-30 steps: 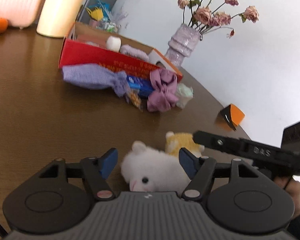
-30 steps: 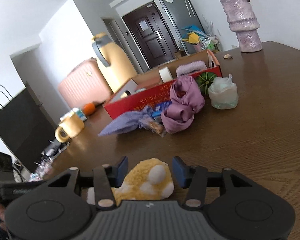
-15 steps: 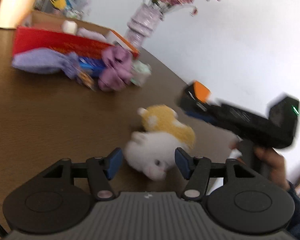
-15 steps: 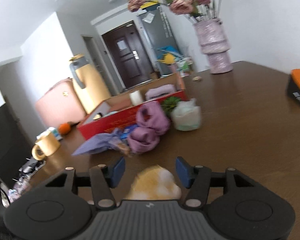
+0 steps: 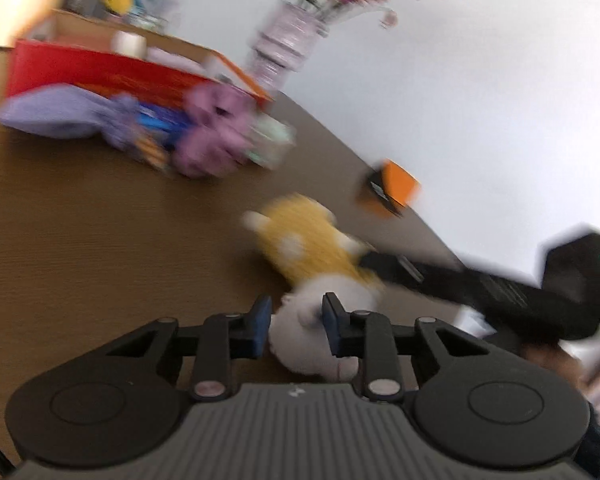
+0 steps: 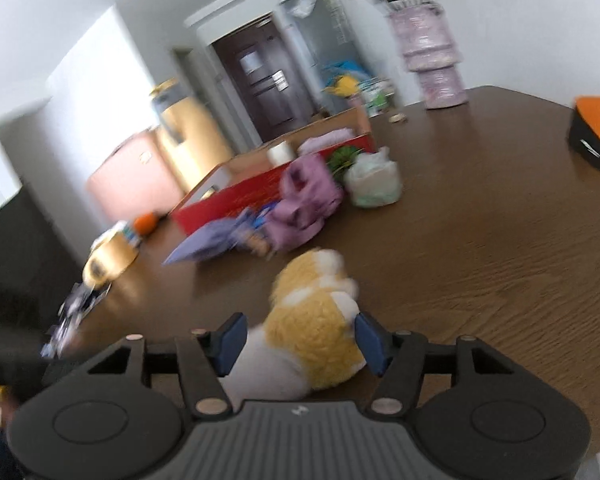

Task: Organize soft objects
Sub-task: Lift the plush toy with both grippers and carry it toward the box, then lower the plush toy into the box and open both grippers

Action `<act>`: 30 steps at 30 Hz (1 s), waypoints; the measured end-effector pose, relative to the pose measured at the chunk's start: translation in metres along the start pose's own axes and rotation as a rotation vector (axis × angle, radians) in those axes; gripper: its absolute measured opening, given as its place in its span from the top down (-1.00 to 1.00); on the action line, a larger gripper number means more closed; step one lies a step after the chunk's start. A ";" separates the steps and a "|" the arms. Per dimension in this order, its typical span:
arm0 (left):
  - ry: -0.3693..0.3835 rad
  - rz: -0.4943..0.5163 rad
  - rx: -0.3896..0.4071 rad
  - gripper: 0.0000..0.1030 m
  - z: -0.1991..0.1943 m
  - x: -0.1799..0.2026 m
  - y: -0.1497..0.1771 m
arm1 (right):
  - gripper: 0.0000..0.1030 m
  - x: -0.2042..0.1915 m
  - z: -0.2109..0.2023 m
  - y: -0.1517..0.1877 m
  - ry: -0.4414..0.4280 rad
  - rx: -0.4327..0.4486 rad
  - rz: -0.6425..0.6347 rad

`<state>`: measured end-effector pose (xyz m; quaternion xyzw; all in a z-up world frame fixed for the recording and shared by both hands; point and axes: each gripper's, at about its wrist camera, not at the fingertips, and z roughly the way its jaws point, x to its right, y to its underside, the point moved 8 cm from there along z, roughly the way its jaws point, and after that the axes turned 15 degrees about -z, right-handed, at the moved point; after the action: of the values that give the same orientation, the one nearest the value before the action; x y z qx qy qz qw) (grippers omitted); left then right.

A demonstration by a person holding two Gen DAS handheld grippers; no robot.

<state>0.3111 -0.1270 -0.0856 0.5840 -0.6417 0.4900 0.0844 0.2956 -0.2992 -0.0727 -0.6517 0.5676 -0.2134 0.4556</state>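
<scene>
1. The left gripper (image 5: 293,328) has just been closing, and its blue pads now press into the white plush toy (image 5: 314,344) at the bottom centre of the left wrist view; a moment ago they stood wide either side of it.
2. The right gripper (image 6: 300,344) has just been opening a little. The yellow plush toy (image 6: 316,320) sits between its jaws at the bottom centre of the right wrist view: the right pad touches the fur, while the left one appears clear of it. I read that as open around the toy, not a grip.
3. Both toys lie side by side, touching, on the brown table (image 6: 480,248), and both views are smeared by motion.
4. The red cardboard box (image 5: 100,72) sits at upper left of the left view, well apart from the toys, with a lilac cloth pouch (image 5: 60,114) and a purple fabric bundle (image 5: 216,136) lying against its front.
5. My guess is that the white toy is now ready to lift towards the box, while the yellow one still needs a squeeze.
</scene>
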 end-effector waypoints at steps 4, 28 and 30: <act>0.051 0.082 -0.054 0.36 0.017 0.028 0.017 | -0.18 0.008 0.012 -0.008 0.050 0.033 0.018; -0.209 0.148 0.186 -0.22 -0.023 -0.025 -0.028 | -0.32 -0.051 0.010 0.014 0.066 0.004 -0.397; -0.196 0.139 0.168 -0.23 -0.022 -0.024 -0.024 | -0.31 -0.048 0.010 0.019 0.052 -0.010 -0.370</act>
<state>0.3279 -0.0913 -0.0777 0.5884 -0.6423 0.4872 -0.0621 0.2809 -0.2493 -0.0819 -0.7414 0.4508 -0.3076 0.3904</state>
